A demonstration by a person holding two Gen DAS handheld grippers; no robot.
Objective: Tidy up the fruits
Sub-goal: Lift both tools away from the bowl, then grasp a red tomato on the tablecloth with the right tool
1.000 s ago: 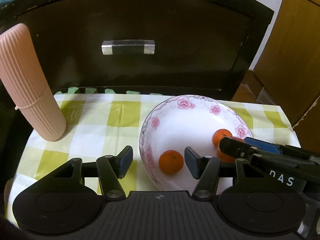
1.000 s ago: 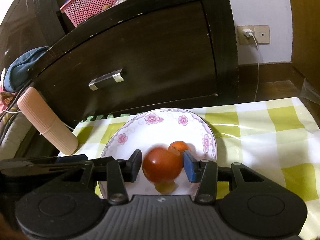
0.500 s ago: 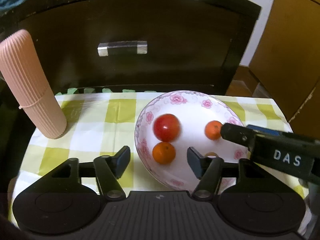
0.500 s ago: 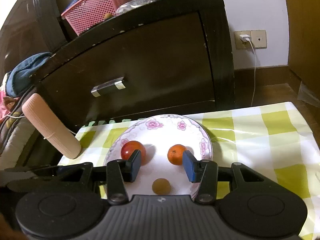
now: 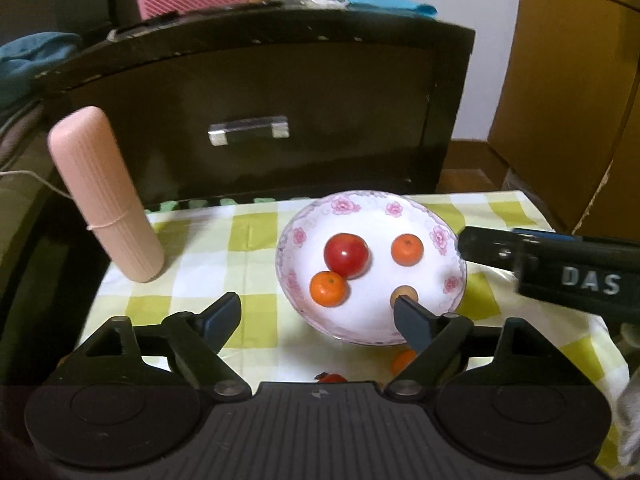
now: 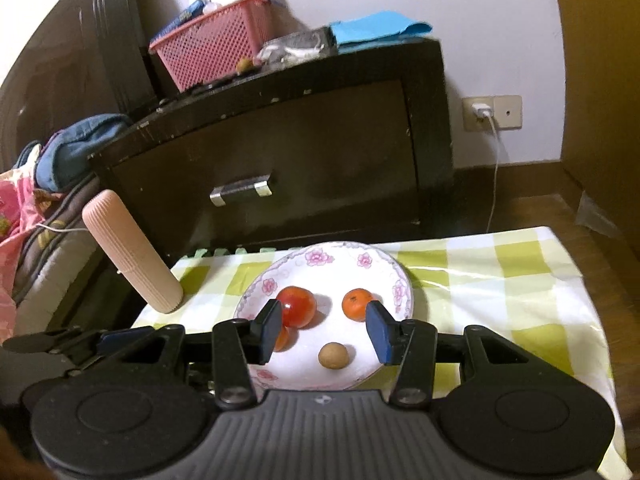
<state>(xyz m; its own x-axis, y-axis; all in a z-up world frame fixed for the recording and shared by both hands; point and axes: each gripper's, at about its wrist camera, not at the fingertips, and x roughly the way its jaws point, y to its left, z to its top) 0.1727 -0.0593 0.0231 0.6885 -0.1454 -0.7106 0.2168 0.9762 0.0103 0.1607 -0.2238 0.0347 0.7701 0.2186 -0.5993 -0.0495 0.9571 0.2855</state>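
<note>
A white plate with a pink flower rim (image 5: 394, 209) (image 6: 364, 259) holds a red tomato (image 5: 346, 255) (image 6: 297, 306), two tangerines (image 5: 407, 249) (image 5: 328, 289) (image 6: 357, 304) and a small brown fruit (image 6: 333, 355). My left gripper (image 5: 316, 316) hovers over the plate's near rim, its jaws opening, with nothing gripped. My right gripper (image 6: 325, 330) is open above the plate and also holds nothing. On the cloth in front of the plate lie another orange fruit (image 5: 402, 360) and a red one (image 5: 331, 378), both partly hidden by my left gripper.
A pink ribbed cylinder (image 5: 106, 196) stands tilted at the left of the green-checked cloth (image 5: 248, 240). Behind the table is a dark drawer cabinet (image 5: 248, 132) with a pink basket (image 6: 216, 50) on top. A charger cable (image 6: 494, 168) hangs from the wall socket at the right.
The tomato that sat between my right gripper's fingers now lies on the plate. Both grippers have drawn back and risen from the plate. My left gripper's jaws have widened.
</note>
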